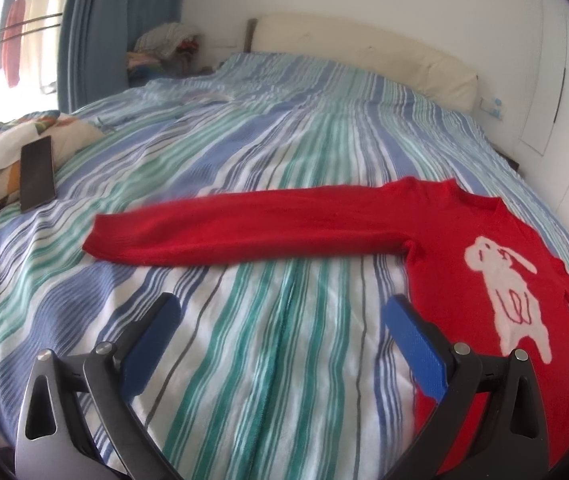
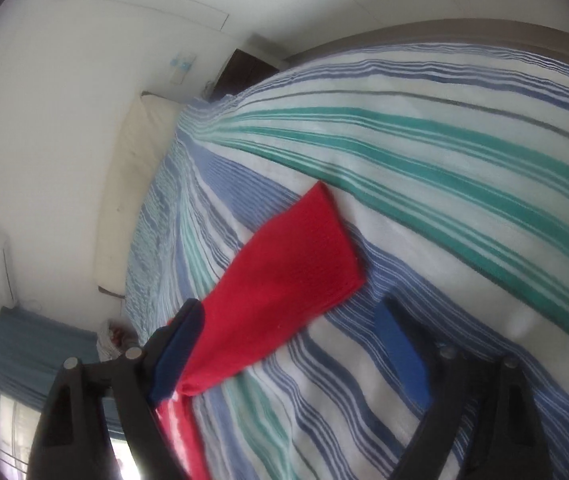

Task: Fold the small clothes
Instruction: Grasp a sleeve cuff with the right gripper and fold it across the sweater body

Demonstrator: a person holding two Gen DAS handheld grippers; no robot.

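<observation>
A small red sweater (image 1: 464, 248) with a white dog figure (image 1: 508, 284) lies flat on the striped bed cover (image 1: 244, 160). One long sleeve (image 1: 244, 228) stretches out to the left. My left gripper (image 1: 280, 312) is open and empty, hovering above the cover just below that sleeve, its right pad (image 1: 416, 340) beside the sweater's body. In the right wrist view the other sleeve (image 2: 284, 276) lies on the cover. My right gripper (image 2: 288, 324) is open over it, with the left pad (image 2: 180, 348) beside the sleeve.
Two dark phones (image 1: 36, 172) lie on a patterned pillow (image 1: 8, 148) at the bed's left edge. A cream headboard (image 1: 364, 56) and white wall stand behind. Blue curtains (image 1: 92, 32) and a pile of clothes (image 1: 164, 48) are at the back left.
</observation>
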